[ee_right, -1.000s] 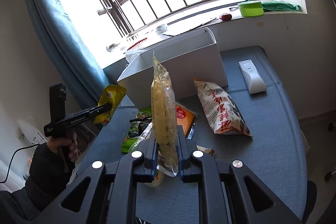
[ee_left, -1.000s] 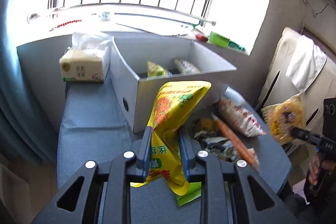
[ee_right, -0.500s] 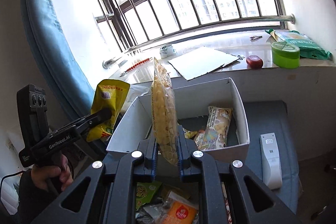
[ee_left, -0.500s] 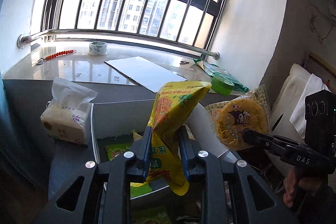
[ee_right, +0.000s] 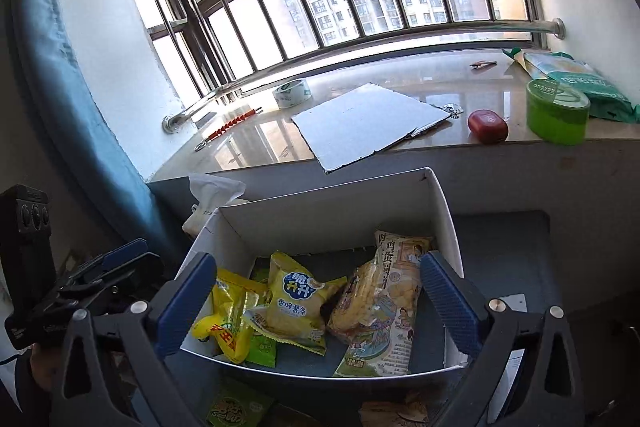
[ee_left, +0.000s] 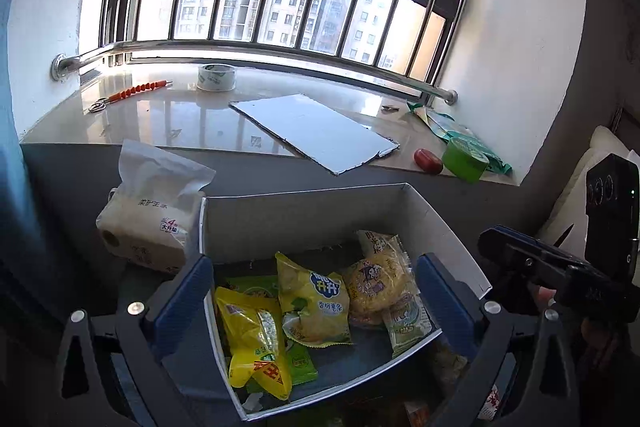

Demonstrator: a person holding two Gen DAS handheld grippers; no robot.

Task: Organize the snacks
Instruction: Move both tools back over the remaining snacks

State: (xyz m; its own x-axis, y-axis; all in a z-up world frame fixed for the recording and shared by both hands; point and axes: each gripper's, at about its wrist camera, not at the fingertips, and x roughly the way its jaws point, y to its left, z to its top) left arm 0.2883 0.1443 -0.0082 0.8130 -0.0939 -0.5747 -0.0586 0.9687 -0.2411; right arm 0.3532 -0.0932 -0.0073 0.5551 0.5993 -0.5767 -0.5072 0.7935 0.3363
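Left gripper hanging over the white box, jaws having just been opening, now spread wide and gripping nothing; yellow snack bag lying in the box below its fingers; right gripper likewise opening wide and holding nothing, round cracker pack lying beneath it among other snacks.

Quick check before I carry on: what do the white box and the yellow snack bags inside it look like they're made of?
The white box looks like matte paperboard or thin cardboard: flat folded walls, a thin raw edge at the rim. The yellow snack bags look like glossy plastic film: bright highlights, crinkled folds, crimped sealed ends. Whether the film is foil-lined can't be told.
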